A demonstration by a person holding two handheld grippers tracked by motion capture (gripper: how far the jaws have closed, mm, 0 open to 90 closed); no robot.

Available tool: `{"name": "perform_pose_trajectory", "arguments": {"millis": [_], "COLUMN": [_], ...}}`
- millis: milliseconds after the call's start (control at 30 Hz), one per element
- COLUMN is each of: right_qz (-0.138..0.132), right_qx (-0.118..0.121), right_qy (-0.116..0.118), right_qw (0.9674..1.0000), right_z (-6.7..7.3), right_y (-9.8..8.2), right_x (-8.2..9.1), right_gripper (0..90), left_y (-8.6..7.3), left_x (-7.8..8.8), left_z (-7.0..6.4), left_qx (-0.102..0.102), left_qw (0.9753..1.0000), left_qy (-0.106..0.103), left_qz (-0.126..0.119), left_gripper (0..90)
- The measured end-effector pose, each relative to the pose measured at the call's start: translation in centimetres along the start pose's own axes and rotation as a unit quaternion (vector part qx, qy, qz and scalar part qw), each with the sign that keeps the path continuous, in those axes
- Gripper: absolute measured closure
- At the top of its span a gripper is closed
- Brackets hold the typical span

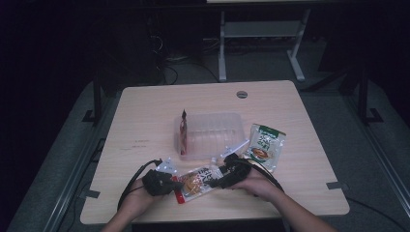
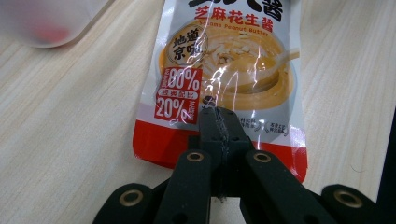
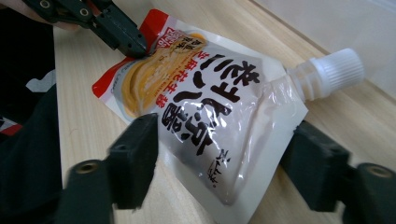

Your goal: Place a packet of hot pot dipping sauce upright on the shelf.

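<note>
Two claws meet at one sauce pouch (image 1: pixel 197 181) lying flat on the desk (image 1: pixel 145 121). Left claw (image 2: pixel 218 122): clamped tight on the pouch's red bottom edge. Right claw (image 3: pixel 219 168): jaws parted, straddling the spout end without pressing. Beyond: clear plastic tub (image 1: pixel 209 136), green packet (image 1: pixel 264 145).

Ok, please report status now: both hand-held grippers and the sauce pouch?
Left hand-held gripper shut on sauce pouch bottom edge. Right hand-held gripper open, straddling spout end. Nothing in the way.
</note>
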State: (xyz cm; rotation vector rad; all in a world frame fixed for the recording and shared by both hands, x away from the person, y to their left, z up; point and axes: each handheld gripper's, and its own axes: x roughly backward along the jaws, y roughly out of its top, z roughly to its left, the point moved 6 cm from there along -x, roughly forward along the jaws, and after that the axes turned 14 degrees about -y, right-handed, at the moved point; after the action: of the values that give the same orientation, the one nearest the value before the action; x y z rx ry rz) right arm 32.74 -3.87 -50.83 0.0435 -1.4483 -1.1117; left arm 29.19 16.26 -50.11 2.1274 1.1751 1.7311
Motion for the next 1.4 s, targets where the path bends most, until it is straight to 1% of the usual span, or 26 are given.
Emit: {"name": "perform_pose_trajectory", "arguments": {"millis": [67,100,133,233,267,300,333,367,400,433,500,533,600,700,833,867,900,967,1000,1067,1133,1200,1233,1267,1333,1400], "right_qz": [-0.004,-0.005,-0.006,-0.005,-0.004,-0.005,-0.013,-0.014,-0.017,-0.018,-0.026,-0.025,-0.032,-0.044,-0.055,-0.06,-0.063,-0.075,-0.078,-0.09,-0.099,-0.106,-0.11,-0.119,-0.125,-0.134], "right_qx": [-0.003,-0.006,-0.001,0.0,0.002,0.004,-0.002,0.002,-0.003,0.002,0.005,0.004,0.007,0.005,0.005,0.008,0.007,0.013,0.013,0.018,0.022,0.022,0.02,0.02,0.023,0.027], "right_qy": [0.006,0.012,0.014,0.025,0.026,0.027,0.032,0.029,0.035,0.033,0.036,0.036,0.04,0.051,0.064,0.067,0.074,0.081,0.086,0.093,0.1,0.104,0.109,0.114,0.119,0.127], "right_qw": [1.0,0.9999,0.9999,0.9997,0.9997,0.9996,0.9994,0.9995,0.9992,0.9993,0.999,0.9991,0.9986,0.9977,0.9964,0.9959,0.9953,0.9938,0.9931,0.9915,0.9898,0.9887,0.9877,0.9861,0.9846,0.9825], "right_z": [-0.1,-0.1,-0.1,0.0,0.0,0.0,0.0,-0.1,0.0,-0.1,0.0,0.0,0.1,0.4,0.8,0.9,1.2,1.5,1.7,2.1,2.3,2.5,2.6,2.7,2.9,3.3], "right_y": [0.1,0.3,0.4,0.6,0.5,0.5,0.7,0.8,0.8,0.8,0.9,1.0,1.1,1.4,1.6,1.6,1.7,1.9,2.0,2.3,2.5,2.7,2.8,3.0,3.1,3.3], "right_x": [-0.2,-0.4,-0.6,-0.9,-0.8,-0.7,-0.5,-0.4,-0.3,-0.2,-0.2,-0.1,0.2,0.6,1.1,1.2,1.4,1.8,2.1,2.5,3.0,3.3,3.6,3.8,4.3,4.7], "right_gripper": [39.4,43.4,45.3,51.9,54.3,59.0,62.9,65.0,67.9,71.1,73.8,74.5,78.5,85.5,88.5,88.8,89.0,89.3,89.4,89.5,89.6,89.6,89.6,89.6,89.7,89.6], "left_y": [0.0,0.0,0.0,0.0,0.0,0.0,0.0,0.0,0.0,0.0,0.0,0.0,0.0,0.0,0.0,0.0,0.0,0.0,0.0,0.1,0.1,0.1,0.3,0.3,0.6,0.9], "left_x": [0.1,0.0,0.1,0.0,0.0,0.1,0.1,0.1,0.1,0.0,0.0,0.0,0.1,0.1,0.1,0.3,0.3,0.5,0.6,0.7,0.7,0.7,0.5,0.5,0.4,0.4], "left_z": [0.1,0.1,0.1,0.0,0.0,0.1,0.1,0.1,0.1,0.1,0.0,0.1,0.1,0.1,0.1,0.1,0.1,0.1,0.2,0.1,0.1,0.1,-0.1,-0.2,-0.5,-0.8], "left_qx": [-0.003,-0.001,-0.002,-0.003,-0.004,-0.006,-0.006,-0.005,-0.008,-0.006,-0.007,-0.007,-0.007,-0.008,-0.009,-0.013,-0.009,-0.006,-0.007,0.0,0.0,-0.008,-0.007,-0.009,-0.014,-0.024], "left_qw": [1.0,1.0,1.0,1.0,1.0,1.0,1.0,1.0,1.0,1.0,1.0,1.0,1.0,0.9999,0.9999,0.9999,0.9999,0.9999,0.9999,0.9999,0.9999,0.9998,0.9997,0.9997,0.9995,0.9992], "left_qy": [-0.001,-0.002,-0.002,-0.001,-0.002,-0.004,-0.004,-0.005,-0.004,-0.003,-0.003,-0.003,-0.003,-0.004,-0.004,-0.005,-0.007,-0.013,-0.012,-0.014,-0.015,-0.016,-0.018,-0.02,-0.024,-0.027], "left_qz": [0.005,0.003,0.003,0.001,0.001,0.003,0.003,0.002,0.004,0.003,0.003,0.004,0.004,0.006,0.005,0.01,0.002,0.001,0.0,-0.008,-0.007,-0.003,-0.011,-0.012,-0.018,-0.015], "left_gripper": [90.0,90.0,90.0,90.0,90.0,90.0,90.0,90.0,90.0,90.0,90.0,90.0,90.0,90.0,90.0,90.0,90.0,90.0,90.0,90.0,90.0,90.0,90.0,90.0,90.0,90.0]}}
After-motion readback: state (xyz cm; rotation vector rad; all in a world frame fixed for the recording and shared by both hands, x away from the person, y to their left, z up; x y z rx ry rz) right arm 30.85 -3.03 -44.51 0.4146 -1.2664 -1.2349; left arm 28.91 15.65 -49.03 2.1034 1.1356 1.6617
